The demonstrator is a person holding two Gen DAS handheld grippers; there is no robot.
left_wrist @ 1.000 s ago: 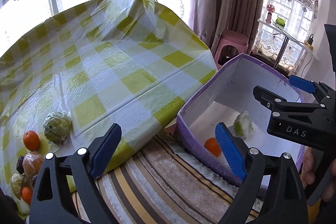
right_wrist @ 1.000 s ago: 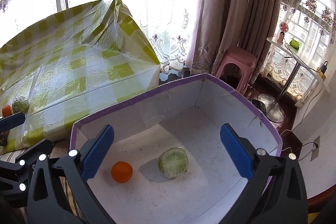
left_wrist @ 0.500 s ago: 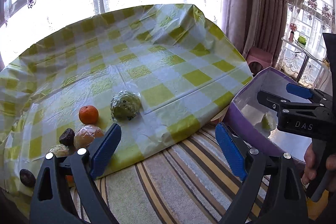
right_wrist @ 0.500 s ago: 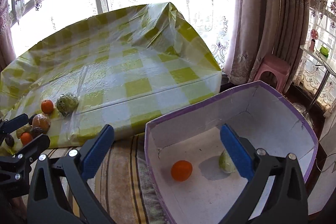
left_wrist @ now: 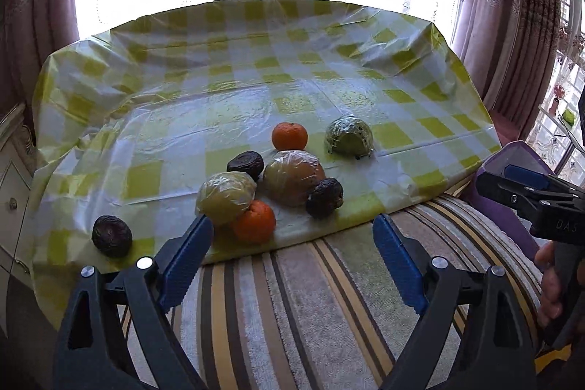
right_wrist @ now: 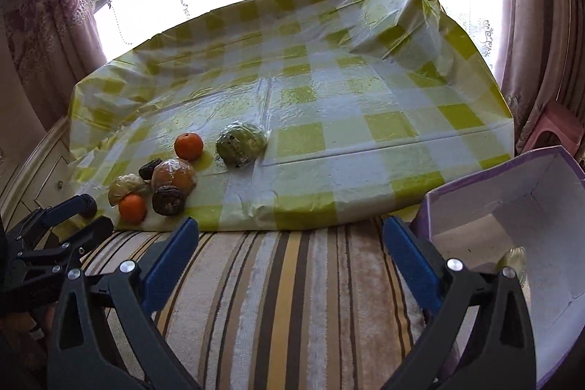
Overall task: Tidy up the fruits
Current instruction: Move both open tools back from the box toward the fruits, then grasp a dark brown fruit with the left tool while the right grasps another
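Note:
Several fruits lie on the yellow checked plastic sheet (left_wrist: 256,90): two oranges (left_wrist: 289,136) (left_wrist: 255,221), a wrapped green fruit (left_wrist: 349,136), two wrapped yellowish fruits (left_wrist: 294,177) (left_wrist: 225,195) and three dark fruits (left_wrist: 112,235). My left gripper (left_wrist: 292,260) is open and empty, just short of the near orange. My right gripper (right_wrist: 290,260) is open and empty over the striped rug. The purple-rimmed white box (right_wrist: 526,207) stands at the right, with a wrapped green fruit (right_wrist: 513,260) partly hidden inside it. The fruit pile also shows in the right wrist view (right_wrist: 172,176).
A striped rug (left_wrist: 310,317) lies in front of the sheet. Curtains (left_wrist: 512,6) and a bright window stand behind. A pink stool (right_wrist: 555,127) is at the far right. A white cabinet (left_wrist: 11,189) is at the left.
Both grippers have swung left, away from the box. The fruit pile is now centred ahead of my left gripper, and the box has slid to the right edge of both views.

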